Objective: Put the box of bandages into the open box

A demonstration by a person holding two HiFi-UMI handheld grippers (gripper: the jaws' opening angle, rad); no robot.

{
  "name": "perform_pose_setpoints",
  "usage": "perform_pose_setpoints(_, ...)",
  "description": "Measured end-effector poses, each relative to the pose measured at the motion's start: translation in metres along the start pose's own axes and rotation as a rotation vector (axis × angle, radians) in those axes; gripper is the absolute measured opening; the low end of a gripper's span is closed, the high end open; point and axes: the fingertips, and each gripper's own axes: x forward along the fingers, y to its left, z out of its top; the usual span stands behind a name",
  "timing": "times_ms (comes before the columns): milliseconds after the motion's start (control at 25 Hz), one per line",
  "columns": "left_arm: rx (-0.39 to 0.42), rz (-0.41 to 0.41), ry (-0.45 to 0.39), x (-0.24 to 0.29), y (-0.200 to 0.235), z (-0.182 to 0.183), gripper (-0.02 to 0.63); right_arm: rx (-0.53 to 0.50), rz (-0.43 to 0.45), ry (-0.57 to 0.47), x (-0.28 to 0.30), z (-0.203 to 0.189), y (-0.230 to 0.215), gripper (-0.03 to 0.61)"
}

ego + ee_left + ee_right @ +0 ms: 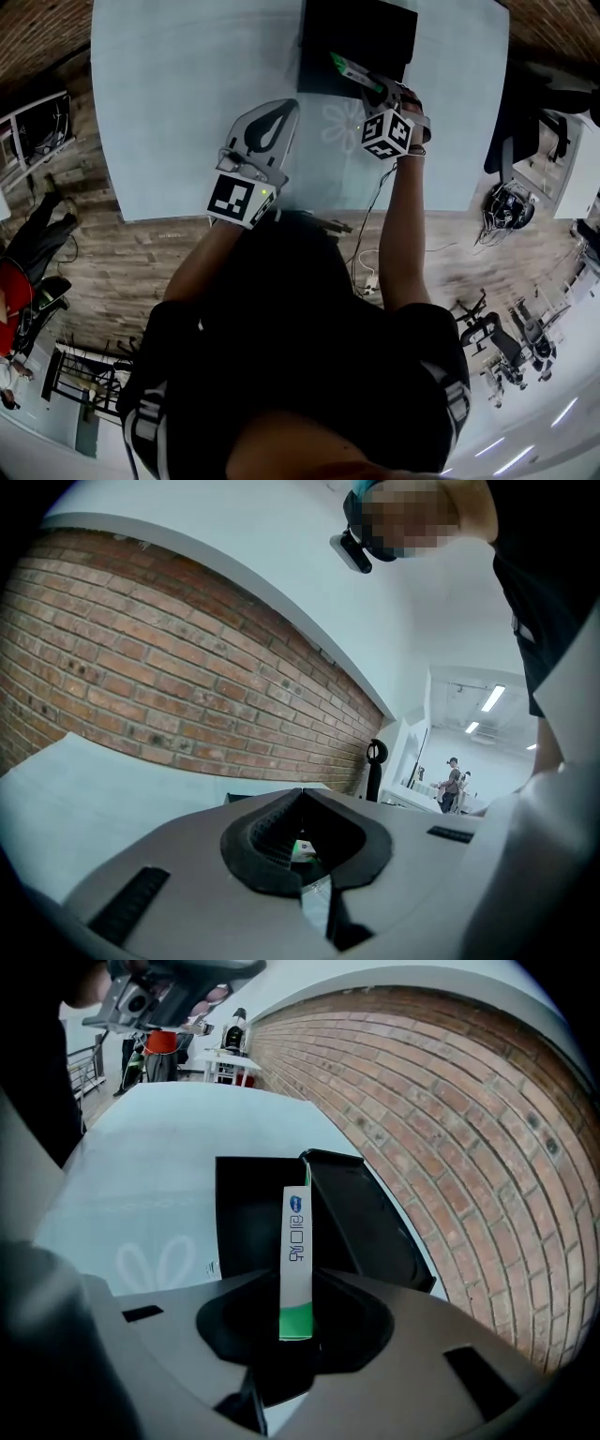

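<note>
1. The pickup part looks done. The right tongs (298, 1324) are pinching the box of bandages (296, 1260) by its green end, and the rest of the thin white carton sticks out ahead of them.
2. The carton is up in the air, off the bench (178, 103). In the head view it hangs right at the near edge of the open box (361, 37), the black one at the far side of the bench. From the right gripper view its far end lines up over the dark inside, just beside the raised lid (366, 1222). It's not clear whether it's touching the rim yet.
3. The left tongs (281, 117) are pressed together with nothing in them. They hover over the bench, well off to the left of the open box, so they're basically just along for the ride.
4. What's left, by the look of it: get the carton fully down inside, let the tongs spread, then back out. Call it past halfway, but the drop itself isn't done.
5. One thing to watch is that it's only held by one end, so it could tip as it goes in.
</note>
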Motion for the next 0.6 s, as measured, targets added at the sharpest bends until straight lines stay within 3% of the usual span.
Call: perform_pose_setpoints(600,-0.012,0.011,0.002,-0.001,0.010,-0.002,0.032,-0.100,-0.020,0.036,0.016,-0.001,-0.006,0.104)
